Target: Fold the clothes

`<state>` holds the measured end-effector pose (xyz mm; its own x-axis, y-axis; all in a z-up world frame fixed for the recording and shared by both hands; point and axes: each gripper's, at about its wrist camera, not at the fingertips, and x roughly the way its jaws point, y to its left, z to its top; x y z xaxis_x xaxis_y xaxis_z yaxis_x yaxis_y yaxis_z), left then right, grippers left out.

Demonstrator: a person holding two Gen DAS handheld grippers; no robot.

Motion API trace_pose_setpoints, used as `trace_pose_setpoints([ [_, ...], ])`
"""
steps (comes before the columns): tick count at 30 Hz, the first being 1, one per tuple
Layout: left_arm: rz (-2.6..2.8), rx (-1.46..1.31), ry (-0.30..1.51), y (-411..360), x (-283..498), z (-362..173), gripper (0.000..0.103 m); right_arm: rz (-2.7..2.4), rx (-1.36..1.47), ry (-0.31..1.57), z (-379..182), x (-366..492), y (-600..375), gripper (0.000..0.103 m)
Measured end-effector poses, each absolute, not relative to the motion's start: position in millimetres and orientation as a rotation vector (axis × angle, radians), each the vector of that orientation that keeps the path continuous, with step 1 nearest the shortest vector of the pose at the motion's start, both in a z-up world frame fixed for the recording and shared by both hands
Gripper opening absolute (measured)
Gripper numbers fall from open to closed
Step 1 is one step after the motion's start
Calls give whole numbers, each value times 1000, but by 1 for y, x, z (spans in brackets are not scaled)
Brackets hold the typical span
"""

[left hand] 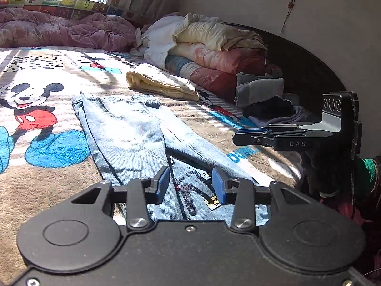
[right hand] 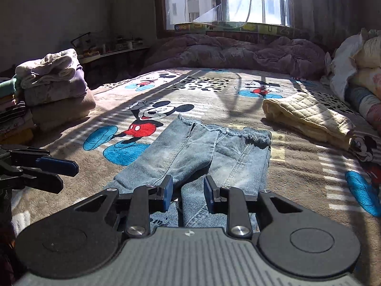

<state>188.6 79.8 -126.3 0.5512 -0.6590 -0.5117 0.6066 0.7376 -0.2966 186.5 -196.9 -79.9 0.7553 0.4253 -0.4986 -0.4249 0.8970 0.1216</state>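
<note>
A pair of light blue jeans (left hand: 133,133) lies flat on the Mickey Mouse blanket (left hand: 42,178), legs pointing away, frayed hems at the far end. It also shows in the right wrist view (right hand: 190,150). My left gripper (left hand: 190,183) is open and empty, just above the waist end with its printed patch. My right gripper (right hand: 188,193) is open and empty over the near part of the legs. It shows side-on at the right of the left wrist view (left hand: 247,135). The left gripper shows at the left of the right wrist view (right hand: 59,171).
A folded cream quilted cloth (left hand: 162,82) lies beyond the jeans. Piled bedding (left hand: 214,47) and dark clothes (left hand: 269,104) sit by the headboard. A stack of folded clothes (right hand: 52,88) stands at the bed's left. A purple duvet (right hand: 238,52) lies under the window.
</note>
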Motion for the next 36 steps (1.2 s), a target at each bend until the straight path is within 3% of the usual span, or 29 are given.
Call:
trace_pose_setpoints([
  [3,-698,-33,734,68,197,-140,37,414,30,566,-101,160,-229,29],
  [9,-633,23,595,79,153,-120,55,418,-63,568,-129,114,-255,29],
  [16,-507,291,590,74,96,-136,73,486,-445,441,-150,51,-238,30],
  [20,-455,437,597,71,66,-150,73,486,-571,392,-158,32,-220,31],
  [24,-412,575,572,57,56,-160,73,496,-598,356,-157,30,-207,44],
  [30,-367,796,437,38,47,-171,75,460,-728,337,-173,27,-195,58],
  [36,-323,1050,282,19,45,-191,75,421,-789,282,-179,30,-188,63],
])
